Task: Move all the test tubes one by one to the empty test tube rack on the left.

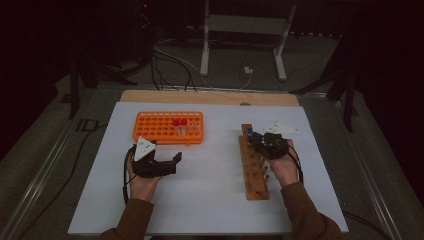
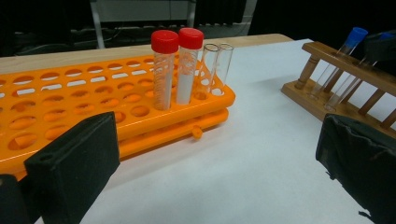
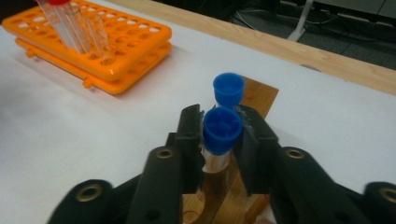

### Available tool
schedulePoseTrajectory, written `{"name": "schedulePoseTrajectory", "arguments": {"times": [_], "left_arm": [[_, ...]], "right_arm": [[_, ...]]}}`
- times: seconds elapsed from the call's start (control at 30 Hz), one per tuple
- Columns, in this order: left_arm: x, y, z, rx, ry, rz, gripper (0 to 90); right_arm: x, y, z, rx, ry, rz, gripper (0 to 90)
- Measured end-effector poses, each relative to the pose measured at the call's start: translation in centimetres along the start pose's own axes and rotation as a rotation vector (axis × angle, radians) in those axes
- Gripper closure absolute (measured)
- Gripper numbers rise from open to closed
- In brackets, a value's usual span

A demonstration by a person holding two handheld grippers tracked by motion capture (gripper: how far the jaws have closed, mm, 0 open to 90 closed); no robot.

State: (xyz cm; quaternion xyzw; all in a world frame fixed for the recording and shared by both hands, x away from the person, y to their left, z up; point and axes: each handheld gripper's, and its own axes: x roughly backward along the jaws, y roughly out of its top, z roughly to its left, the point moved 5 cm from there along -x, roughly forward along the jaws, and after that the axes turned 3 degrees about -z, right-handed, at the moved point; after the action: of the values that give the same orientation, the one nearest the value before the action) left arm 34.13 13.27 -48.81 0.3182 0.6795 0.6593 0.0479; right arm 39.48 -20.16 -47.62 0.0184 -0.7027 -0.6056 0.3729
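Observation:
A wooden tube rack (image 1: 256, 172) lies lengthwise at the right of the white table. My right gripper (image 1: 261, 141) is over its far end, shut on a blue-capped tube (image 3: 222, 133) that stands in the rack (image 3: 261, 95). A second blue-capped tube (image 3: 229, 87) stands just behind it. An orange rack (image 1: 168, 127) at the back left holds two red-capped tubes (image 2: 177, 65) and two clear uncapped tubes (image 2: 217, 63). My left gripper (image 1: 165, 156) rests in front of the orange rack, open, with nothing between its jaws (image 2: 215, 163).
The white sheet (image 1: 210, 185) covers the table, with a bare wooden strip (image 1: 210, 96) along the far edge. Cables and the legs of a metal stand (image 1: 205, 60) lie on the floor beyond. The wooden rack has several unfilled holes toward me.

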Motion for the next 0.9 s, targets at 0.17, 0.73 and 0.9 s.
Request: {"name": "schedulePoseTrajectory", "arguments": {"times": [0.17, 0.73, 0.9], "left_arm": [[0.0, 0.0, 0.0, 0.001, 0.001, 0.000, 0.2], [-0.1, -0.2, -0.2, -0.001, -0.004, 0.005, 0.2], [-0.1, -0.2, -0.2, 0.000, -0.005, 0.005, 0.2]], "right_arm": [[-0.2, -0.1, 0.4, 0.009, 0.010, -0.002, 75.9], [-0.4, -0.2, 0.3, 0.015, -0.015, 0.013, 76.8], [0.5, 0.4, 0.1, 0.008, -0.017, -0.020, 76.9]]}}
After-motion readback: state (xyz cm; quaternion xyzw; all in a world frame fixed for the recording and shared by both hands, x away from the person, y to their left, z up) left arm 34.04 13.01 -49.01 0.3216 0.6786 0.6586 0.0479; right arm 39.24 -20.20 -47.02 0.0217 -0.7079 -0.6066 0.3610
